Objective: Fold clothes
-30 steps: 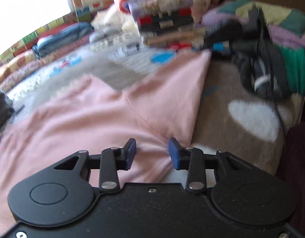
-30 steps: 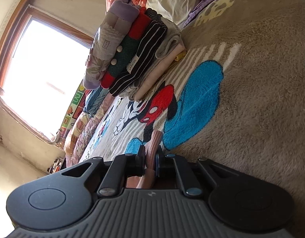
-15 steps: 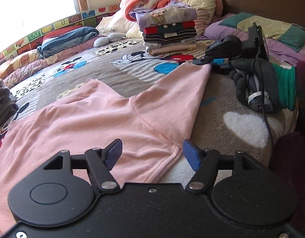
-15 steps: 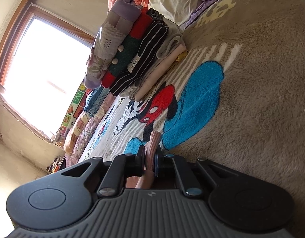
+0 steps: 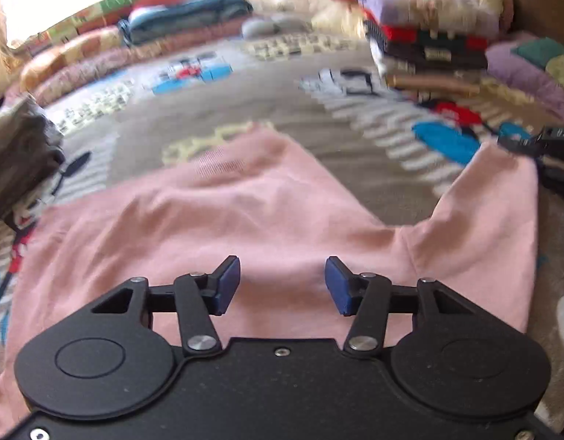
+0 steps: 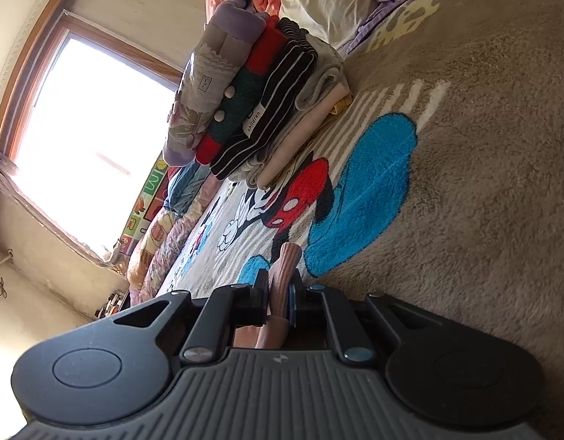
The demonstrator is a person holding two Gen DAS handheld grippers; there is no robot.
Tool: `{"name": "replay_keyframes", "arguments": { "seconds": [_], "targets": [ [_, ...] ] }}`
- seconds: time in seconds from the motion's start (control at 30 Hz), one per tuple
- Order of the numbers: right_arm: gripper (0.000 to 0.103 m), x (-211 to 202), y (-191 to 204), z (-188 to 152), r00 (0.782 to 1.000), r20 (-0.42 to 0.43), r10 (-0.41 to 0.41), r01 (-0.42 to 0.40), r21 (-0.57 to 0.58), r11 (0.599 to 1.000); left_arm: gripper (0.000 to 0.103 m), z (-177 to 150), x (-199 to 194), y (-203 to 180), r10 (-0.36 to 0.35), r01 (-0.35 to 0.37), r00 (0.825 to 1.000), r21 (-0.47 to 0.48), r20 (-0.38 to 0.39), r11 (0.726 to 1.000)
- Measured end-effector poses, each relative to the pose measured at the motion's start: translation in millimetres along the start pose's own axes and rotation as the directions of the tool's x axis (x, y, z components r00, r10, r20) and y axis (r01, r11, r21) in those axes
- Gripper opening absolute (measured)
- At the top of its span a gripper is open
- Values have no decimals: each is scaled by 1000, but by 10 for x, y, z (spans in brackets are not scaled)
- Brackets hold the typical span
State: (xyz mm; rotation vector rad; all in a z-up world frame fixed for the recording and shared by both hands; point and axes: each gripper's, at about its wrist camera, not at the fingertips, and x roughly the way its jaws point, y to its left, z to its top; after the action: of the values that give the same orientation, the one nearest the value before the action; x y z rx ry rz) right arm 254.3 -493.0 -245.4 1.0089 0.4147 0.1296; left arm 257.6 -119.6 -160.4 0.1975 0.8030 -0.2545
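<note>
The right gripper (image 6: 280, 299) is clamping the sleeve cuff (image 6: 284, 275) of the pink shirt (image 5: 245, 227), which is lying across the bed blanket (image 6: 465, 146). The left gripper (image 5: 283, 286), its jaws just closing yet empty, is hovering over the shirt body; grabbing 2 layers could be bunching the fold.

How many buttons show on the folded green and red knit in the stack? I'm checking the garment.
2: both pale round buttons sit on the knit's green band; more may be hidden.
</note>
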Motion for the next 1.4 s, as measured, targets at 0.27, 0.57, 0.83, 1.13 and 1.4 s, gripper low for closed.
{"name": "replay_keyframes", "arguments": {
  "seconds": [0.27, 0.57, 0.83, 1.13, 1.4],
  "targets": [
    [12, -6, -27, -14, 999, 14, 32, -32, 3, 999, 51, 345, -64, 643, -71, 71, 997, -249, 12, 966],
    [12, 14, -18, -26, 999, 19, 35, -35, -16, 999, 65, 658, 542, 1171, -140, 76, 986, -502, -92, 861],
    [12, 11, -31, -16, 999, 21, 40, -39, -17, 999, 67, 609, 152, 794, -147, 137, 989, -448, 11, 884],
    [35, -80, -180, 31, 975, 35, 221, -223, 102, 969, 71, 530, -418, -942, -176, 161, 979, 141, 99, 977],
    [67, -418, -310, 177, 936, 135, 326, -347, 183, 920, 71, -6, -190, -2315, -50, -75, 980, 591, 193, 803]
  ]
}}
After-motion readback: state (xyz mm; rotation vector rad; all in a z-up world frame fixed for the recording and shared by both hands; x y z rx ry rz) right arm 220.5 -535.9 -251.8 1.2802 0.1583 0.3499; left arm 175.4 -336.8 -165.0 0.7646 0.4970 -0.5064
